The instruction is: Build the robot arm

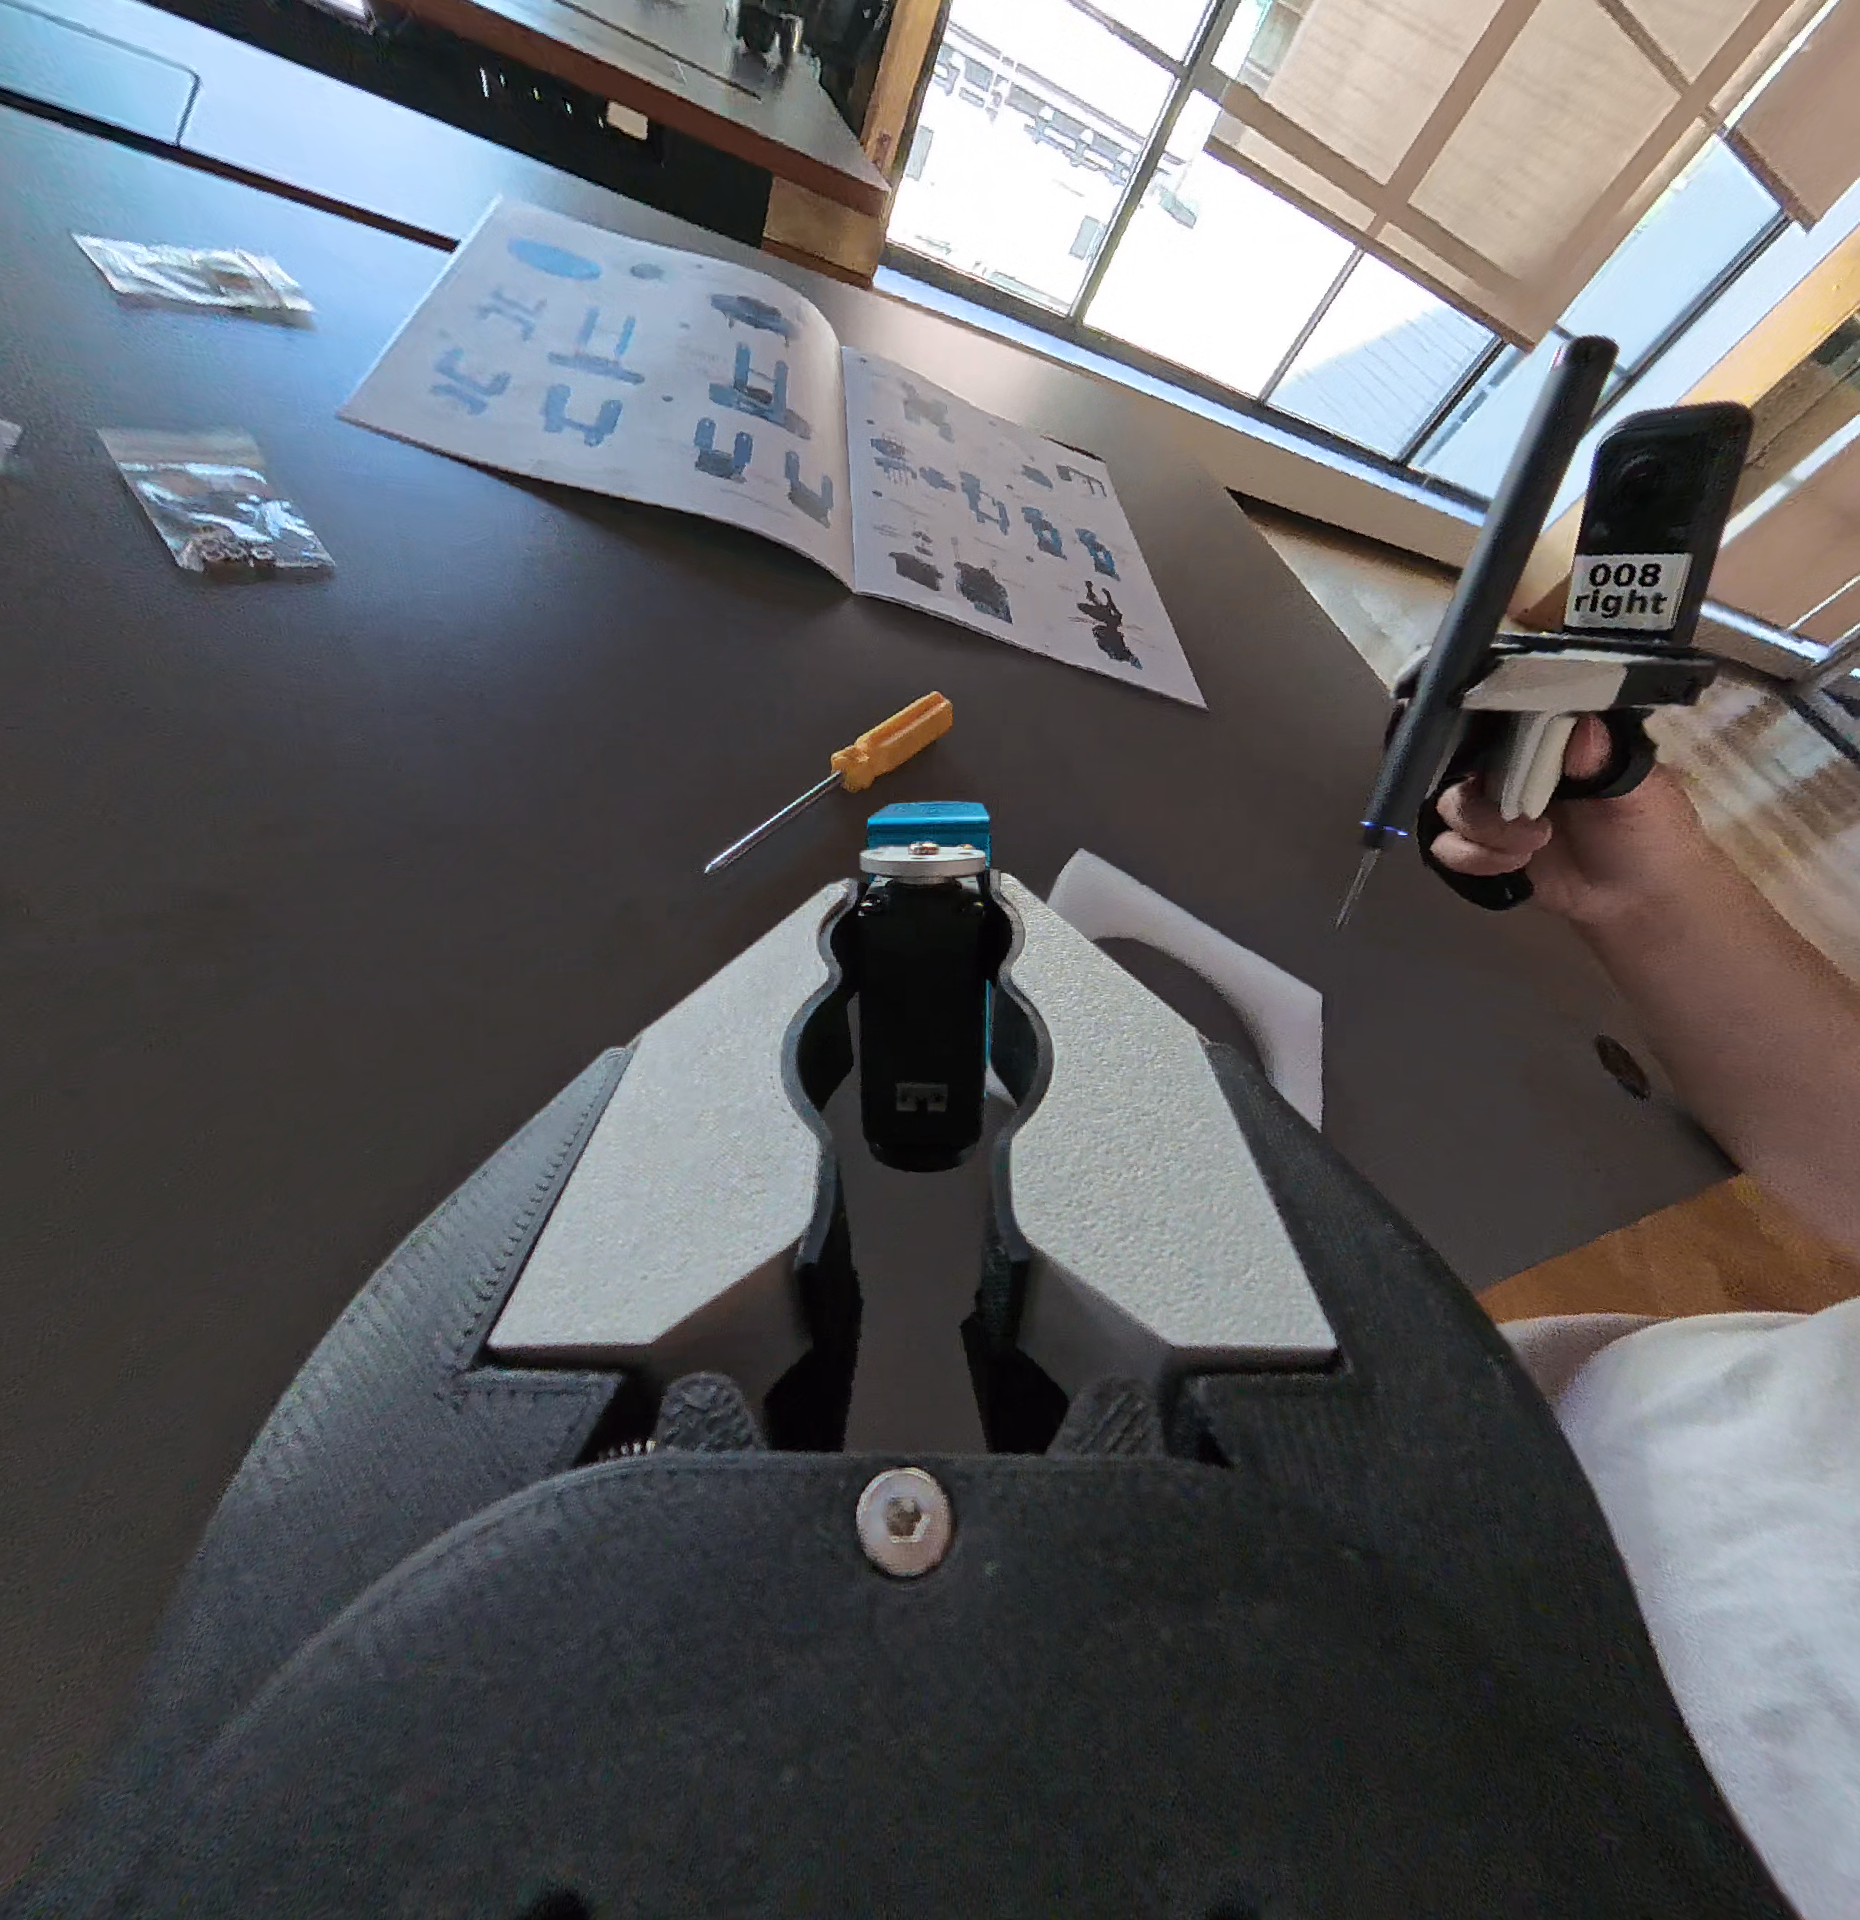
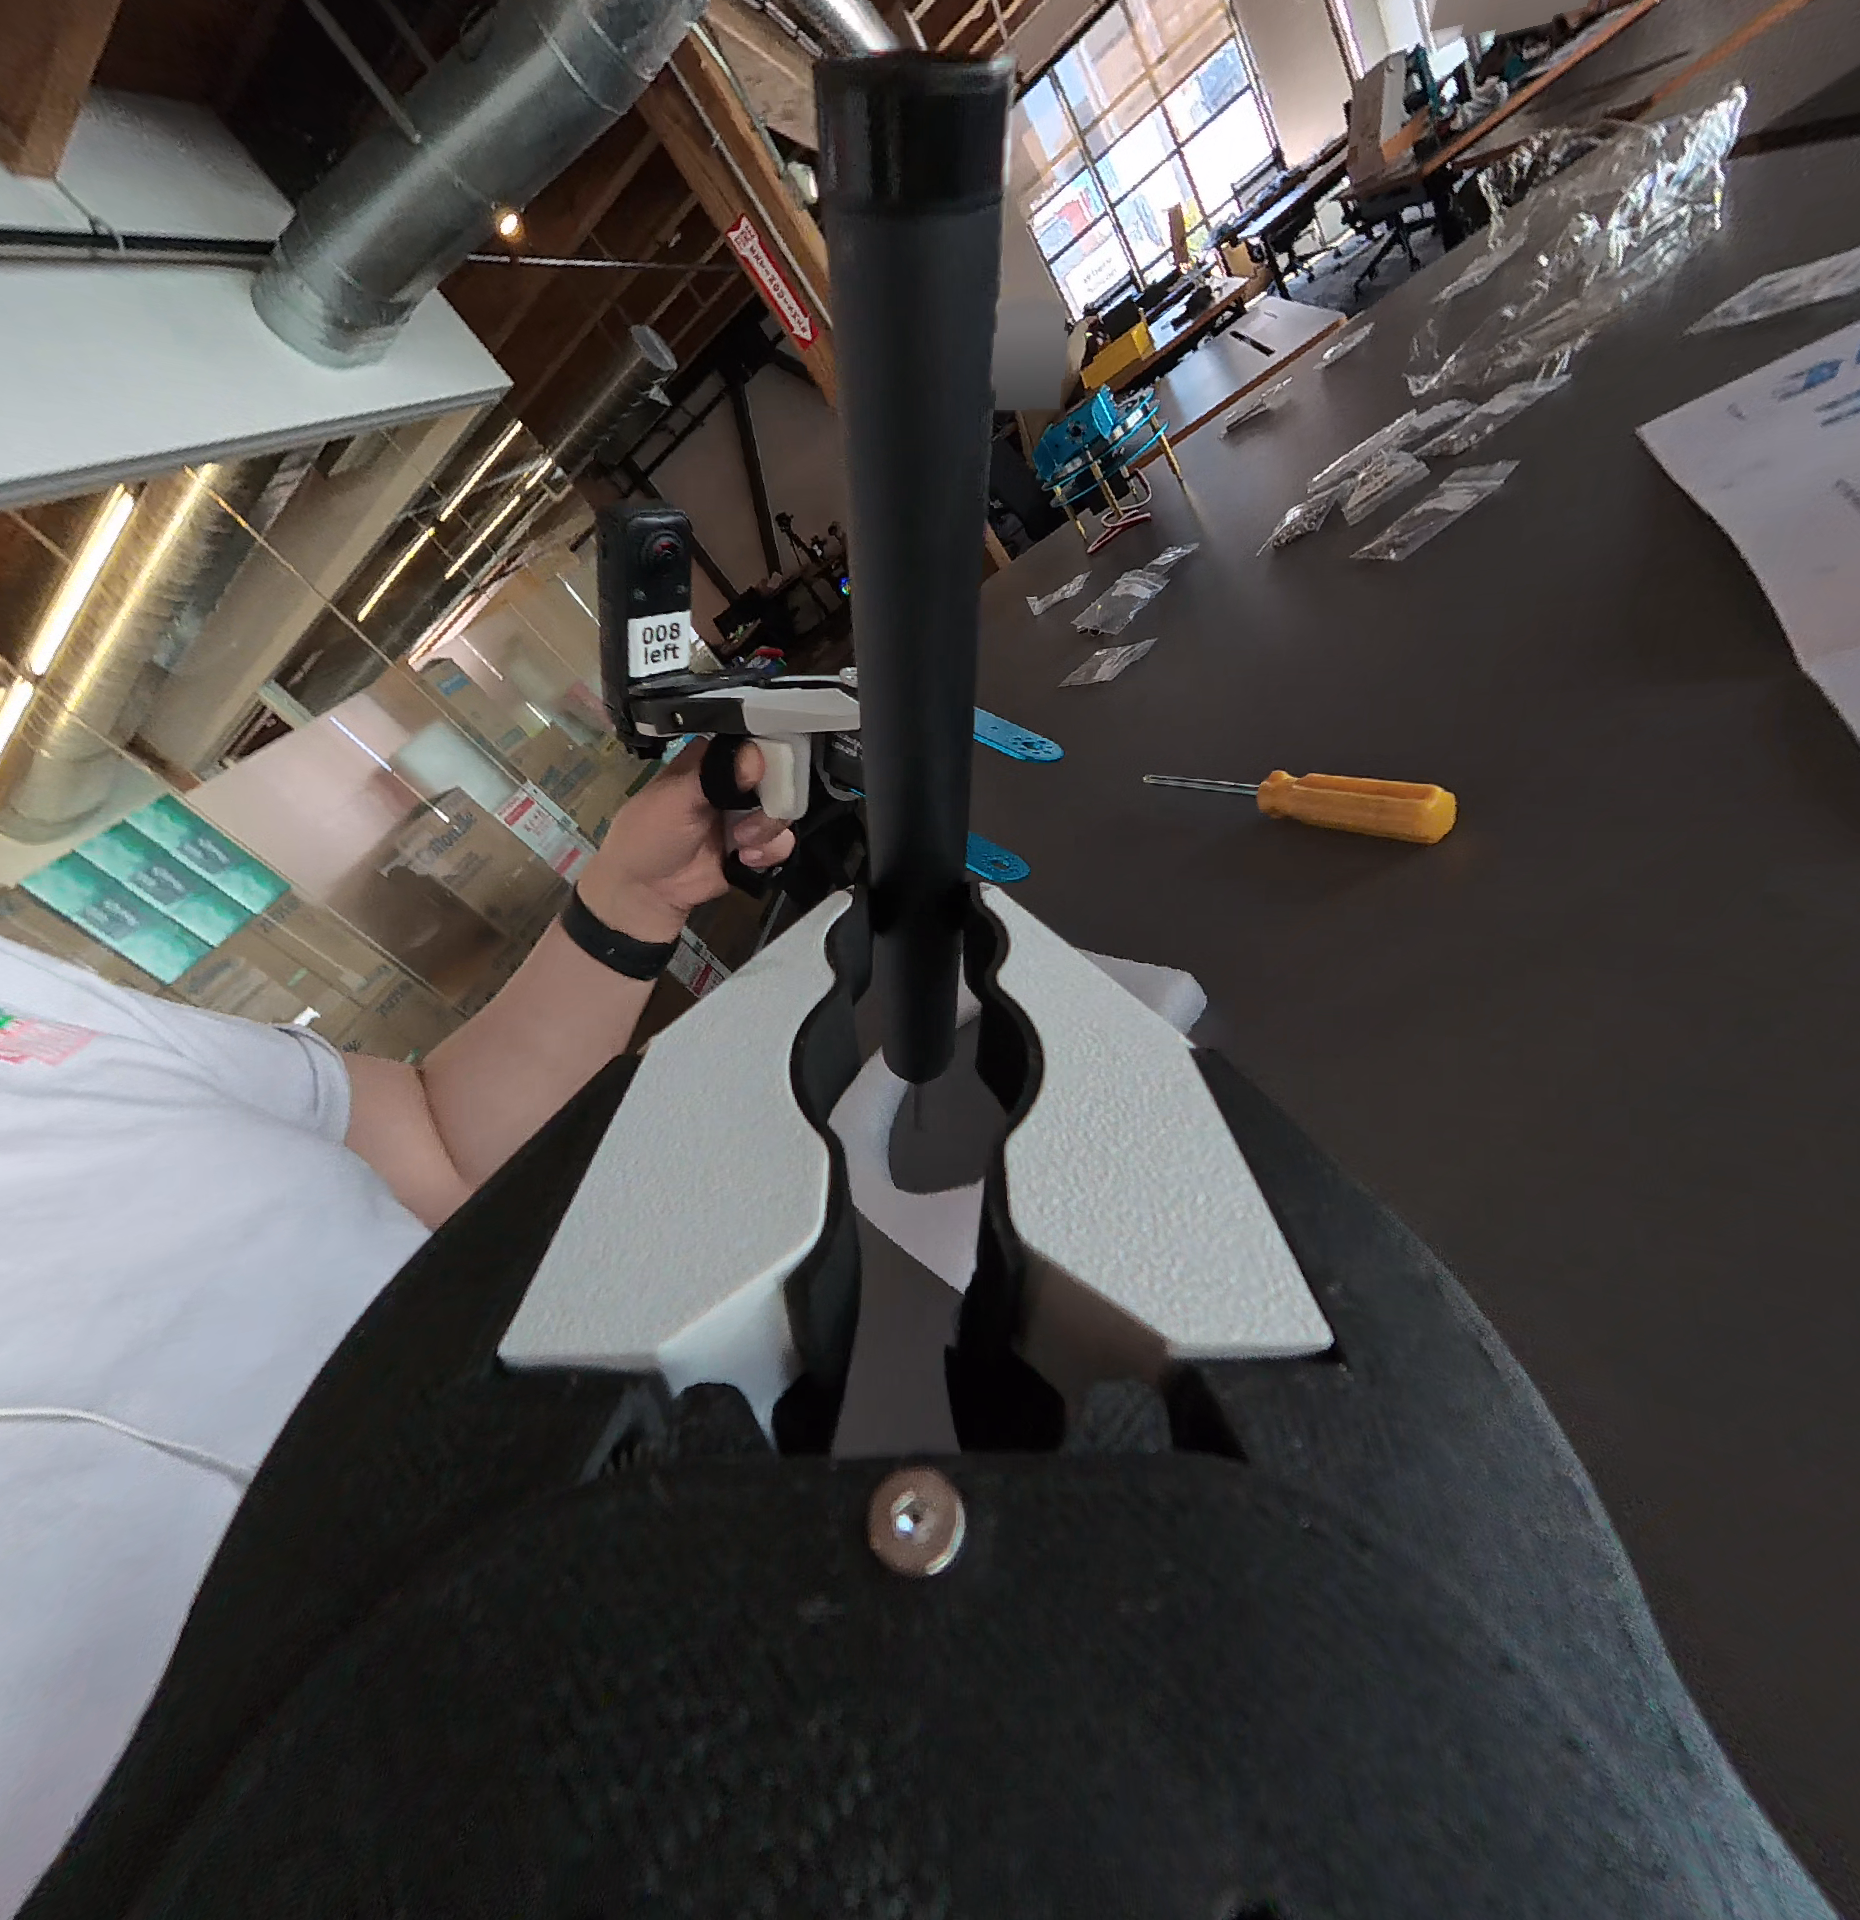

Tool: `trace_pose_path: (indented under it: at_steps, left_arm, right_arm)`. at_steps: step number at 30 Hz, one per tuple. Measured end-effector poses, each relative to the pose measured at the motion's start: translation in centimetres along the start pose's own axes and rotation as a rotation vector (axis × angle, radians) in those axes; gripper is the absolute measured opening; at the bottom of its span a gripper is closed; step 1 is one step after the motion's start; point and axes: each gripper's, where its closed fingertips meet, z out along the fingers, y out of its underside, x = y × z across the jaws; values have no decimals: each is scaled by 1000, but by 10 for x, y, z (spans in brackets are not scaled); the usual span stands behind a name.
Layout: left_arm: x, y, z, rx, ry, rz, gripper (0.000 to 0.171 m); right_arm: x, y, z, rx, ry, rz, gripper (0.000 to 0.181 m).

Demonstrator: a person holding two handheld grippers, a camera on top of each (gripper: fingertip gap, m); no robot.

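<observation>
The left gripper is clenched around a black servo motor, which stands between its white fingers with a round silver horn on top and a blue bracket fixed to its far side. The motor is held above the dark table, just beyond a white foam piece that lies on the table to the right of the fingers. An orange-handled screwdriver lies flat on the table just past the motor, its tip pointing left and toward the camera. Farther off an open instruction booklet with blue diagrams is spread out, and small clear plastic bags of hardware lie to the left. The right gripper grasps a black electric screwdriver close to its lower end, the body upright and leaning slightly, its thin bit pointing down over the foam piece; whether the bit touches the foam is hard to tell from this angle. In the left wrist view that same tool hangs to the right, well apart from the motor, with a small blue light ringing its neck. From the right wrist view, the left gripper shows beyond the tool, a hand on its grip, with blue perforated parts partly hidden behind the shaft. More plastic bags are scattered farther along the table.
</observation>
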Motion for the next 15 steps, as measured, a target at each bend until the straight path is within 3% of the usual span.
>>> trace_pose_path:
  at_steps: [4,11,15]
  left_arm:
    - [-17,-2,5,-13,75,-98,21]
    - [-47,-9,2,-52,345,-276,21]
    - [-58,-11,-2,-64,461,-205,21]
  right_arm:
    - [2,1,16,10,30,47,16]
    - [5,-5,56,95,119,74,16]
    - [8,-8,77,182,180,109,16]
